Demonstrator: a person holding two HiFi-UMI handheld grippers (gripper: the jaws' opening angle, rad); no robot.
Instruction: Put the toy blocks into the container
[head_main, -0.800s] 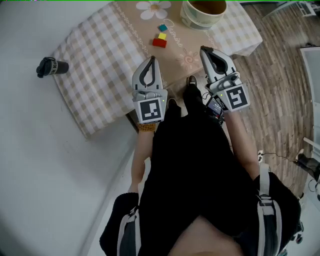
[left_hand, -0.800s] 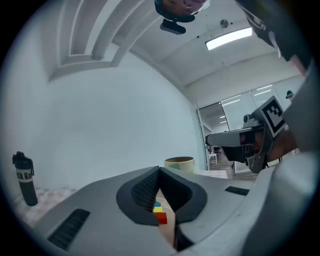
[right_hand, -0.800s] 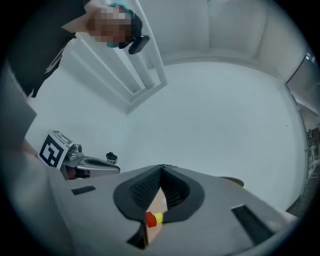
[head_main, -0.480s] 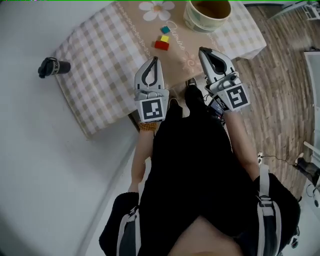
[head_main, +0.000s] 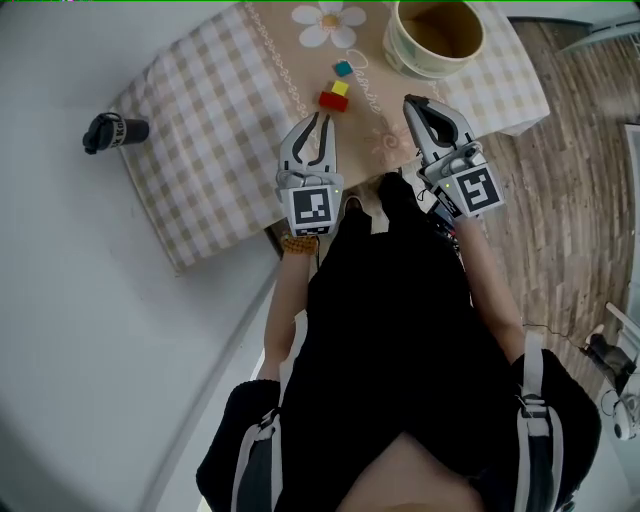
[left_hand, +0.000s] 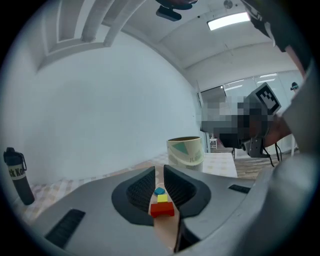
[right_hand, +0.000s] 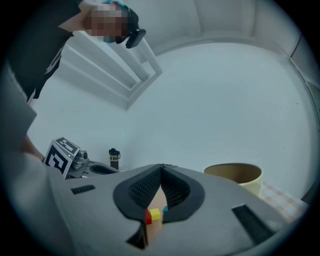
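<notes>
Three toy blocks lie in a row on the checked tablecloth: a red one (head_main: 331, 100), a yellow one (head_main: 340, 88) and a teal one (head_main: 343, 68). The cream container (head_main: 412, 60) stands upright at the table's far right. My left gripper (head_main: 320, 117) hovers just short of the red block, jaws a narrow slit apart and empty. Through that slit, in the left gripper view, I see the red block (left_hand: 162, 209), the yellow block (left_hand: 162, 198) and the teal block (left_hand: 159, 191). My right gripper (head_main: 411, 100) is shut and empty, below the container and right of the blocks.
A black bottle (head_main: 112, 131) lies off the table's left side on the white floor. The table (head_main: 210, 110) ends at its near edge just under both grippers. Wooden flooring (head_main: 570, 180) lies to the right. The person's dark clothing fills the lower frame.
Both grippers have moved forward over the table's near edge toward the blocks. The left gripper's tips now sit close to the red block and look slightly parted.
</notes>
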